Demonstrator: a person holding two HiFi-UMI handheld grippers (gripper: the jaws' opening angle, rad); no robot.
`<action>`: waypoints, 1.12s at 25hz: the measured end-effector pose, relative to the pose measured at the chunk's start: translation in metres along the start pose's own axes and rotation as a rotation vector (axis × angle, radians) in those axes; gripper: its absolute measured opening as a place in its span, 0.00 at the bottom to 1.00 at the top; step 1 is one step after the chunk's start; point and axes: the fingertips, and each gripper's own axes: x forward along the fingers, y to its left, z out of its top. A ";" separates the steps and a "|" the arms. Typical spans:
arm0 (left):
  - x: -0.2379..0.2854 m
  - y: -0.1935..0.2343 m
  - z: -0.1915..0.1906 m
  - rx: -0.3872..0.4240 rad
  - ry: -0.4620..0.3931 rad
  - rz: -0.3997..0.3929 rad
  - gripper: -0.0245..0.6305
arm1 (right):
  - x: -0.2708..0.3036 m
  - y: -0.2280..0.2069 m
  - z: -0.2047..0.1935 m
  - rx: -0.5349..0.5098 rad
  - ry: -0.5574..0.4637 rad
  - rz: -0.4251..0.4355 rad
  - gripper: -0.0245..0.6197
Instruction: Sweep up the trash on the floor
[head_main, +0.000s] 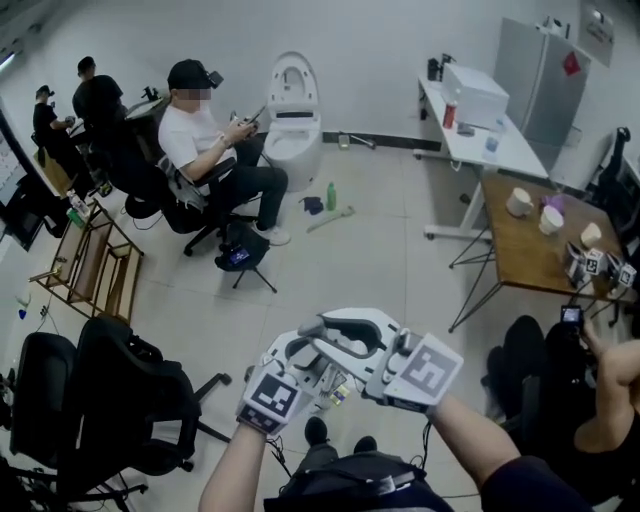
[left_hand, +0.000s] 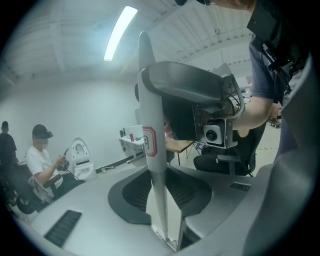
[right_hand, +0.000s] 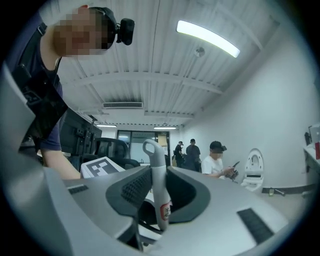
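My two grippers are raised close together at the bottom middle of the head view. The left gripper (head_main: 300, 352) is shut on a long pale grey pole (left_hand: 149, 125) with a red label, which stands upright between its jaws. The right gripper (head_main: 338, 335) is shut on a grey handle (right_hand: 155, 170) that has a loop at its top and a red label lower down. The lower ends of both handles are hidden. On the floor near the toilet lie a green bottle (head_main: 331, 196), a dark scrap (head_main: 313, 205) and a pale stick (head_main: 330, 218).
A seated person (head_main: 205, 140) on an office chair is beside the white toilet (head_main: 292, 120). A white table (head_main: 475, 125) and a wooden table (head_main: 535, 245) with cups stand at the right. Black chairs (head_main: 110, 400) and a wooden rack (head_main: 95, 265) are at the left, another person (head_main: 600, 390) at the lower right.
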 end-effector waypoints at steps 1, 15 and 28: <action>-0.003 -0.002 0.006 0.011 0.000 0.020 0.17 | -0.003 0.005 0.007 -0.015 -0.009 0.014 0.21; -0.067 -0.029 0.020 0.005 0.003 0.189 0.17 | -0.012 0.071 0.037 -0.068 -0.057 0.210 0.20; -0.171 -0.061 -0.018 -0.072 -0.063 0.177 0.17 | 0.026 0.184 0.021 -0.114 -0.023 0.275 0.19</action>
